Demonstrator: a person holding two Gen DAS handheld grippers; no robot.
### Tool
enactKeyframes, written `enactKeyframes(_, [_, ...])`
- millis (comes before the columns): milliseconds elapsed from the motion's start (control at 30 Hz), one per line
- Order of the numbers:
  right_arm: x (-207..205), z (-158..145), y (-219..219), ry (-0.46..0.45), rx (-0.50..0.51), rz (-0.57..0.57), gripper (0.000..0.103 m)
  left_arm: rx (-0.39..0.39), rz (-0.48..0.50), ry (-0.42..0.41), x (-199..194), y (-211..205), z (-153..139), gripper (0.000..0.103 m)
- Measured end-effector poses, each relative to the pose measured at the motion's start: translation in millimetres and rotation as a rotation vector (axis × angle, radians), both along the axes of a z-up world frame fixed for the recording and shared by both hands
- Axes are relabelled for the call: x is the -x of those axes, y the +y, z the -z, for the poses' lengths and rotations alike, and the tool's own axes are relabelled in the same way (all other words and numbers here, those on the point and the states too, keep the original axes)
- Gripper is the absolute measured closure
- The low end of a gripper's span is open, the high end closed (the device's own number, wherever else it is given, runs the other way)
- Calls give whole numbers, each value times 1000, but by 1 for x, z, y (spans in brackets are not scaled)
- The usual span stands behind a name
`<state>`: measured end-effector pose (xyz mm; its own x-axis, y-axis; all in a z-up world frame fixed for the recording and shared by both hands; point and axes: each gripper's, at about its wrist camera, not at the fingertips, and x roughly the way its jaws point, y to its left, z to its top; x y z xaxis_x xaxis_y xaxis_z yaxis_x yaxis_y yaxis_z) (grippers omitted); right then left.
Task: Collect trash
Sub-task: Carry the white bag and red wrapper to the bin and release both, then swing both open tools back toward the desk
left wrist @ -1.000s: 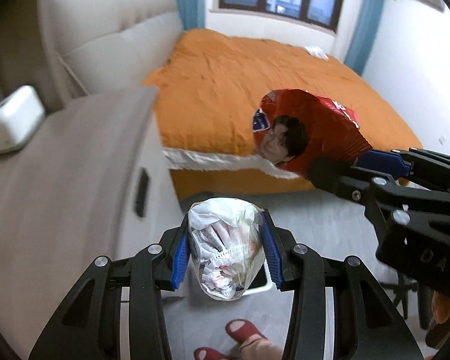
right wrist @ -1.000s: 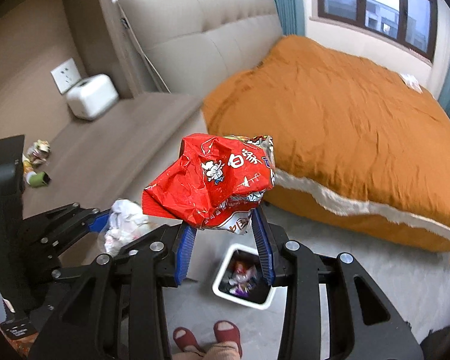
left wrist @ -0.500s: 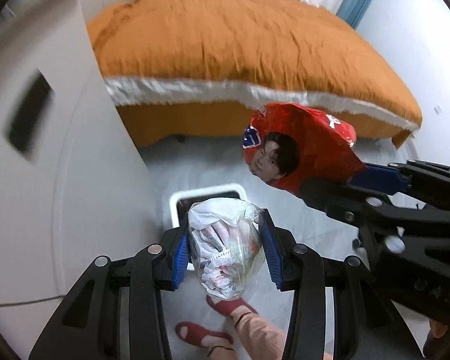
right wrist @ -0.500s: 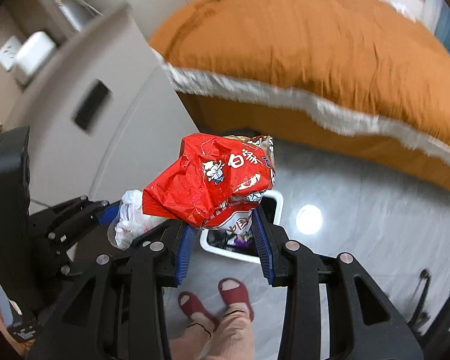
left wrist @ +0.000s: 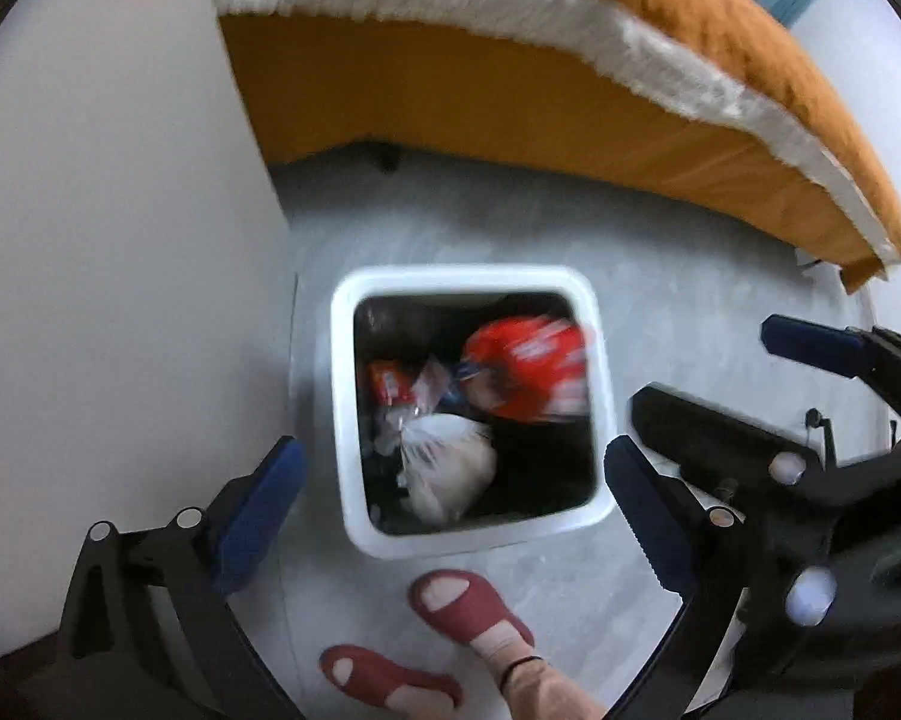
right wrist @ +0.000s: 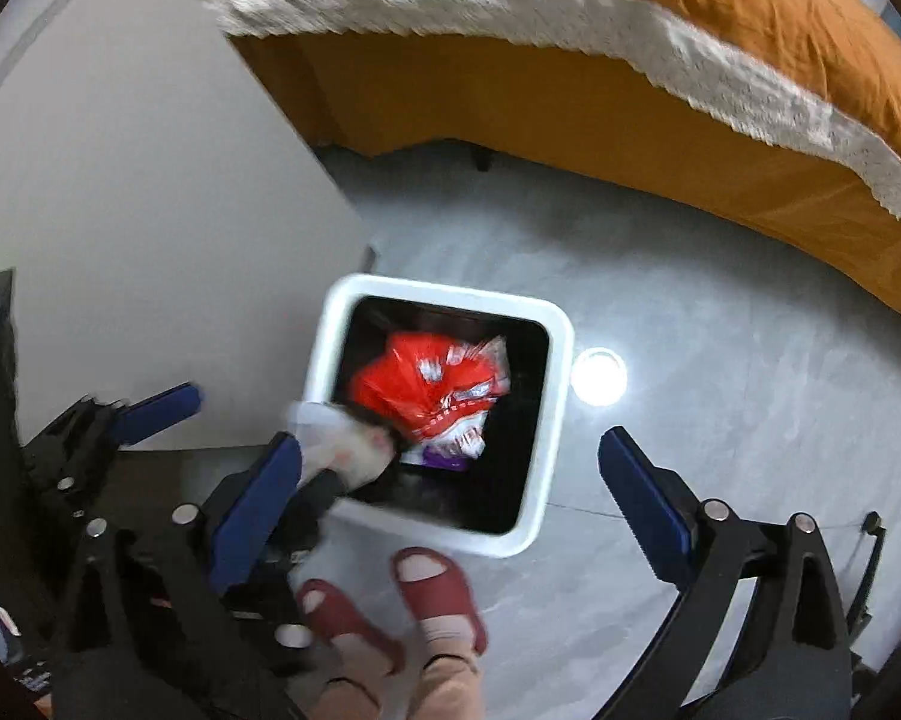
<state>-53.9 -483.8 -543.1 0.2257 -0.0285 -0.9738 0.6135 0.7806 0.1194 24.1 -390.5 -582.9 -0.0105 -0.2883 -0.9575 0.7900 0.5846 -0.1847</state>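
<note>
A white square trash bin [left wrist: 345,408] [right wrist: 555,396] stands on the grey floor below both grippers. The red snack bag [left wrist: 525,375] [right wrist: 426,384] and the clear plastic bag of tissues [left wrist: 444,468] [right wrist: 339,444] are inside the bin's mouth, blurred, with other wrappers. My left gripper [left wrist: 450,498] is open and empty above the bin. My right gripper [right wrist: 450,480] is open and empty above it too. The right gripper shows at the right of the left wrist view [left wrist: 810,354], and the left gripper at the left of the right wrist view [right wrist: 156,408].
A pale cabinet side [left wrist: 120,240] [right wrist: 138,210] stands left of the bin. The bed with an orange cover [left wrist: 570,90] [right wrist: 570,60] lies beyond it. The person's feet in red slippers [left wrist: 468,606] [right wrist: 438,594] are just in front of the bin.
Both grippers tipped down over the bin and opened. The red snack bag and the clear plastic bag left the fingers and dropped into the bin.
</note>
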Motion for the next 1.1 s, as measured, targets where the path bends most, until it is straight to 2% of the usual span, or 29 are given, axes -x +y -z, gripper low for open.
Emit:
enactKeyframes(133, [4, 23, -6, 40, -13, 17, 4, -21, -18, 5, 1, 2, 16, 5])
enactKeyframes(267, [8, 19, -5, 46, -19, 12, 4, -25, -22, 9, 2, 4, 16, 5])
enactKeyframes(367, [6, 6, -2, 43, -23, 6, 4, -16, -30, 1, 0, 5, 3, 5])
enactKeyframes(533, [7, -30, 1, 10, -20, 8, 4, 7, -44, -26, 0, 4, -38, 5])
enactKeyframes(667, [11, -78, 0, -35, 2, 16, 4, 47, -67, -58, 2, 6, -92, 5])
enactKeyframes(767, [15, -128, 3, -85, 52, 20, 4, 81, -72, -94, 4, 6, -136, 5])
enactKeyframes(933, [32, -220, 8, -205, 149, 38, 4, 182, -79, -167, 14, 11, -227, 5])
enactKeyframes(1100, [39, -293, 13, -314, 204, 24, 4, 281, -89, -249, 19, 21, -308, 5])
